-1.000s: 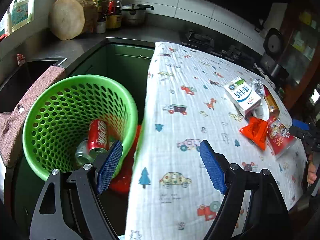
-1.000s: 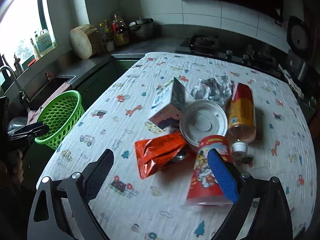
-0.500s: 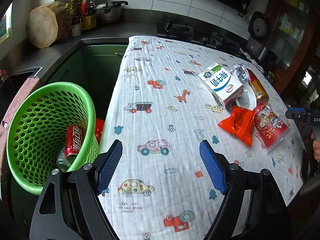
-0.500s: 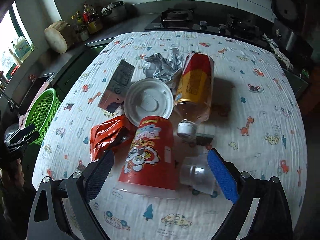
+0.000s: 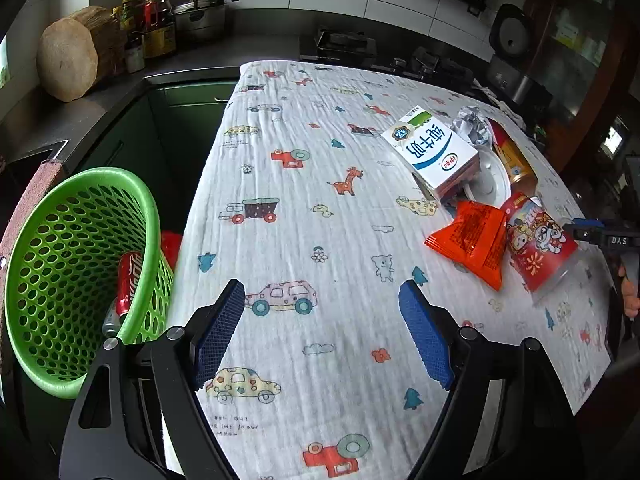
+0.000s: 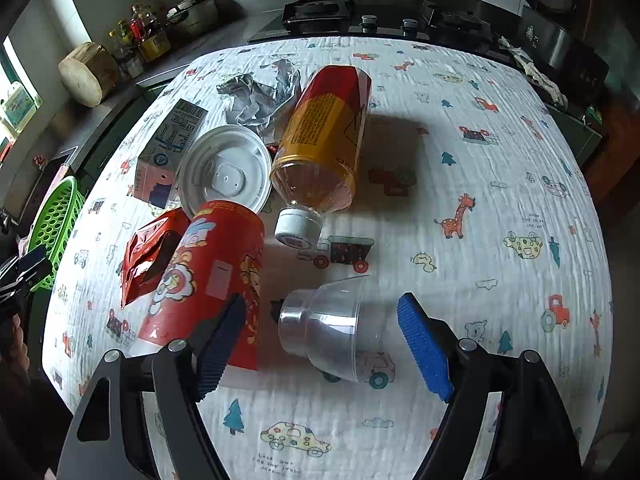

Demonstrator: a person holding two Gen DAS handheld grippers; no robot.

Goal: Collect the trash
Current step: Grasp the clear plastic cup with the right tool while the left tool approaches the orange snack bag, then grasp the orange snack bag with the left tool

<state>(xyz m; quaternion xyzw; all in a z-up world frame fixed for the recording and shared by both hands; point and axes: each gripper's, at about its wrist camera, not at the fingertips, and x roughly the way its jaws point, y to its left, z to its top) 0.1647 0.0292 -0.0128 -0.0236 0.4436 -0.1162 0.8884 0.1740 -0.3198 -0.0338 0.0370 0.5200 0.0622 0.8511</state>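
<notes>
Trash lies on the printed tablecloth (image 6: 480, 184): a clear plastic cup (image 6: 332, 336) on its side, a red paper cup (image 6: 212, 276), an orange snack bag (image 5: 472, 240), a white lid (image 6: 224, 172), a milk carton (image 5: 432, 152), a tea bottle (image 6: 324, 140) and crumpled foil (image 6: 256, 96). My right gripper (image 6: 320, 344) is open, its fingers on either side of the clear cup. My left gripper (image 5: 320, 332) is open and empty over the cloth. A green basket (image 5: 76, 264) at the table's left edge holds a cola can (image 5: 128, 276).
A dark counter (image 5: 80, 112) runs behind with a wooden block (image 5: 68, 60), bottles (image 5: 152, 28) and a pot (image 5: 204, 12). A stove (image 6: 316, 12) sits past the table's far end. A cabinet (image 5: 580, 48) stands at the right.
My right gripper has moved over the trash pile toward the clear cup, which now lies between its fingers. My left gripper has swung right, away from the basket and over the cloth.
</notes>
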